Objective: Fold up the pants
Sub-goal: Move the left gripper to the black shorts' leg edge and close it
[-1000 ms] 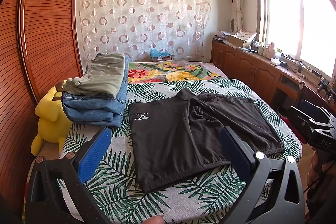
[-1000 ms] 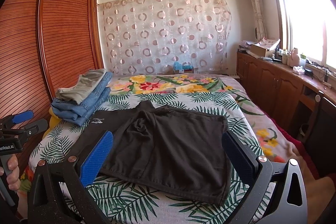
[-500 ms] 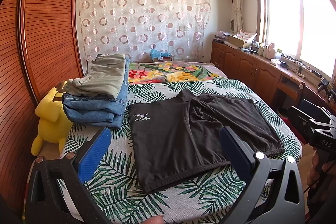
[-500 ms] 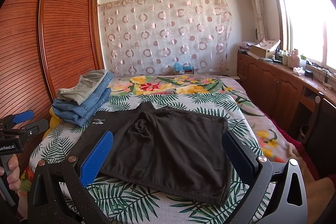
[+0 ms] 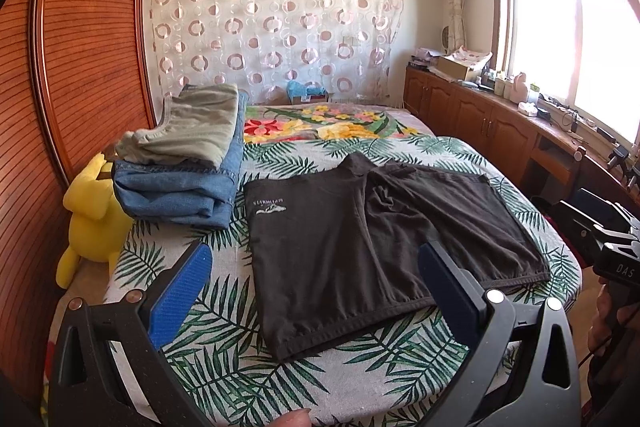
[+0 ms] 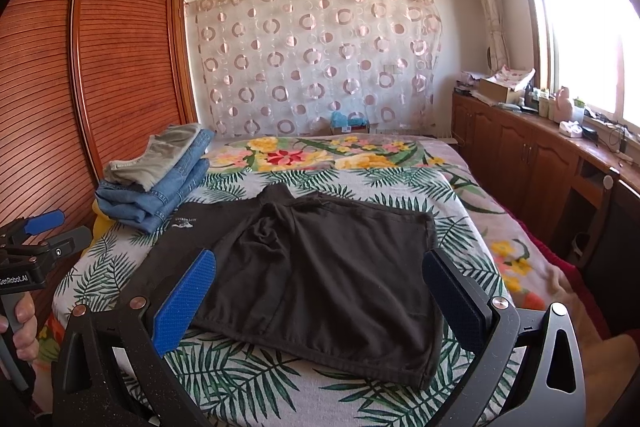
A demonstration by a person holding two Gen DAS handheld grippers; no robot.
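A: Black shorts (image 5: 372,247) lie flat on the leaf-print bedspread (image 5: 224,359), both legs spread, no fold made yet.

B: And the grippers?

A: Left gripper (image 5: 312,291) and right gripper (image 6: 316,291) hover at the near edge, fingers spread wide, grasping nothing. Nothing has shifted over the last second; the fold has yet to begin.

B: Farther back?

A: Folded jeans (image 5: 176,191) under a grey garment (image 5: 192,127), stacked beside the shorts.
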